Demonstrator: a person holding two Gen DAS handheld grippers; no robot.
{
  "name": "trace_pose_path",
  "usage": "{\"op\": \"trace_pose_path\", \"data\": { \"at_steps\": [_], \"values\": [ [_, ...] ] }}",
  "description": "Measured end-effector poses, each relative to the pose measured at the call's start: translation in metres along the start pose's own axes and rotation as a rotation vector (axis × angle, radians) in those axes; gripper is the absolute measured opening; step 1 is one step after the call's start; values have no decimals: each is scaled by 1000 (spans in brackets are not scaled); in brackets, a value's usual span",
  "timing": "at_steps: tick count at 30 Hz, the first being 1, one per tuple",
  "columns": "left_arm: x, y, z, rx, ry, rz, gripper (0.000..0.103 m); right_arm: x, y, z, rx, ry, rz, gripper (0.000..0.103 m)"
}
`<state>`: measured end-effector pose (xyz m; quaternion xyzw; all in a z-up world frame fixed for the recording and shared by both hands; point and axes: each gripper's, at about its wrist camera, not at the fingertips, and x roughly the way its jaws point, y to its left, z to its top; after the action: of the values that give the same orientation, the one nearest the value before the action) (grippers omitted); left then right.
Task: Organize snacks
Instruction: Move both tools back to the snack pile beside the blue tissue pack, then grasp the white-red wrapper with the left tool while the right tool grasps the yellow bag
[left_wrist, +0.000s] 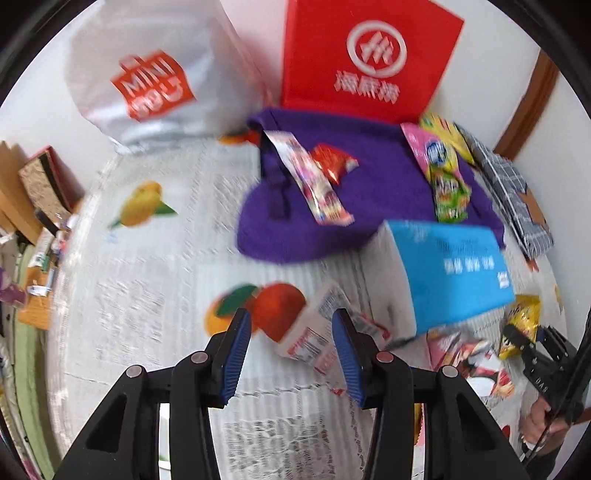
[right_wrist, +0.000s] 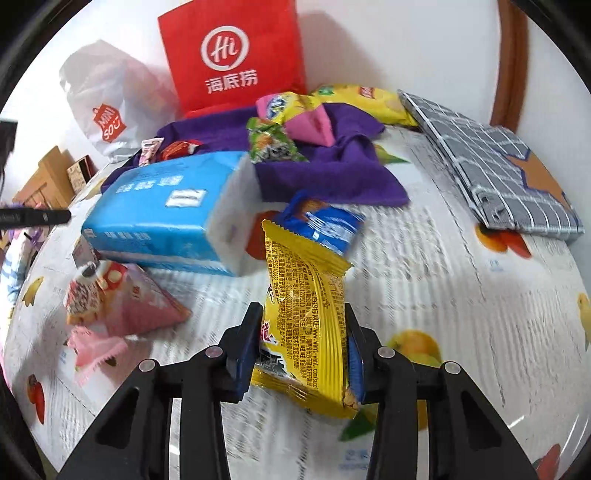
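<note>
Right gripper (right_wrist: 301, 345) is clamping yellow packet (right_wrist: 308, 317), long axis pointing away along fingers. Left gripper (left_wrist: 291, 354), jaws apart, is straddling white packet (left_wrist: 314, 332) lying just ahead on tablecloth (left_wrist: 147, 295); left nearer.

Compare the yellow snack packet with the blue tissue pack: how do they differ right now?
The yellow snack packet is clamped upright in the right hand-held gripper; the blue tissue pack lies flat on the tablecloth, untouched. The packet is thin and crinkly, the tissue pack a bulky block. Both carry printed text.
</note>
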<state>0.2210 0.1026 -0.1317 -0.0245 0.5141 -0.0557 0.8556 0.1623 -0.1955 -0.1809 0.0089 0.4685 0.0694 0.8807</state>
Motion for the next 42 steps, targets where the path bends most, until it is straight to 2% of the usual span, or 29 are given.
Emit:
{"op": "trace_pose_path", "data": {
  "at_steps": [3, 6, 7, 11, 16, 18, 20, 23, 25, 30, 35, 39, 42],
  "values": [
    [16, -11, -6, 42, 28, -37, 43, 0, -7, -6, 34, -20, 22, 41],
    [27, -21, -12, 91, 33, -30, 47, -1, -5, -10, 28, -43, 17, 41],
    [28, -22, -13, 102, 24, -25, 51, -1, -4, -10, 23, -44, 12, 41],
    [34, -30, -17, 148, -15, -6, 57, 0, -6, -9, 32, -43, 25, 42],
    [38, -33, -23, 166, -75, 27, 59, 1, -6, -9, 30, -43, 26, 43],
    [38, -33, -24, 172, -75, 23, 56, 1, -5, -9, 27, -43, 24, 43],
    [35, -32, -26, 177, -68, -3, 39, 1, -5, -10, 27, -43, 25, 43],
    [29, -29, -30, 167, -76, 6, 35, 1, -5, -10, 31, -44, 29, 43],
    [25, -24, -35, 156, -85, 24, 35, 1, -5, -10, 31, -44, 28, 43],
    [21, -10, -47, 115, -87, 0, 37, 1, -4, -10, 26, -43, 22, 44],
    [21, -5, -55, 70, -143, -14, 40, 1, -4, -10, 25, -43, 22, 44],
    [21, -10, -61, 62, -196, 18, 40, 1, -4, -10, 21, -42, 20, 44],
    [21, -14, -62, 70, -204, 51, 41, 1, -5, -10, 25, -43, 26, 44]
  ]
}}
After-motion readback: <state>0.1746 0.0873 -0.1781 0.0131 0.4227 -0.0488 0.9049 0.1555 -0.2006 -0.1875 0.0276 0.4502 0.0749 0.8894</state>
